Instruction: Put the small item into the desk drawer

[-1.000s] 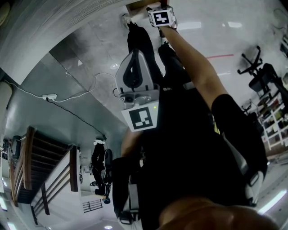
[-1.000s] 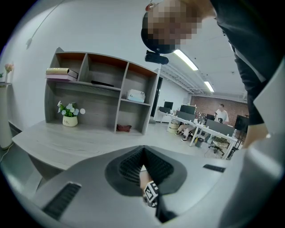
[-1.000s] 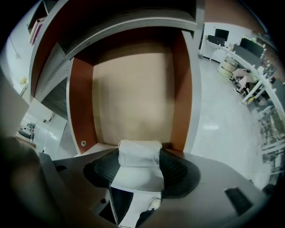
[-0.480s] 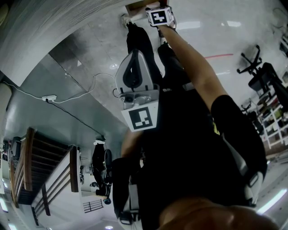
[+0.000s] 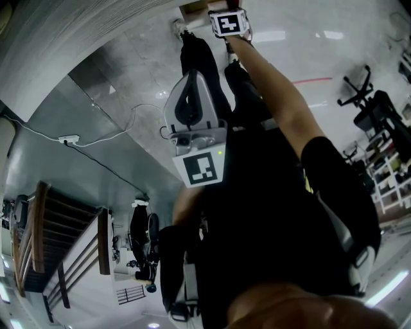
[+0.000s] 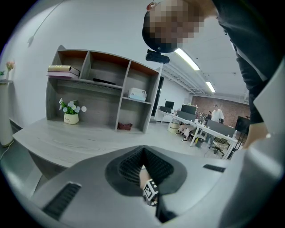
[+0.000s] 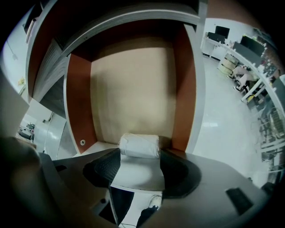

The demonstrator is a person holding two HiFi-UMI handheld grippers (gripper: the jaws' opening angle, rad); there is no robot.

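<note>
In the right gripper view, my right gripper [image 7: 139, 156] is shut on a small white roll [image 7: 139, 145], whose end sticks out past the jaws. It hangs just above the open desk drawer [image 7: 133, 89], which has a pale bottom and red-brown side walls. The head view shows that gripper [image 5: 230, 23] at arm's length over the drawer [image 5: 192, 9] at the top edge. My left gripper [image 5: 192, 122] is held close to the person's body. In its own view it [image 6: 143, 155] is shut with nothing in it.
The left gripper view shows the grey desk top [image 6: 67, 142] with a shelf unit [image 6: 102, 89], a flower pot [image 6: 70, 116] and books [image 6: 62, 70]. On the floor lies a power strip [image 5: 68, 138] with its cable. An office chair [image 5: 369, 106] stands at the right.
</note>
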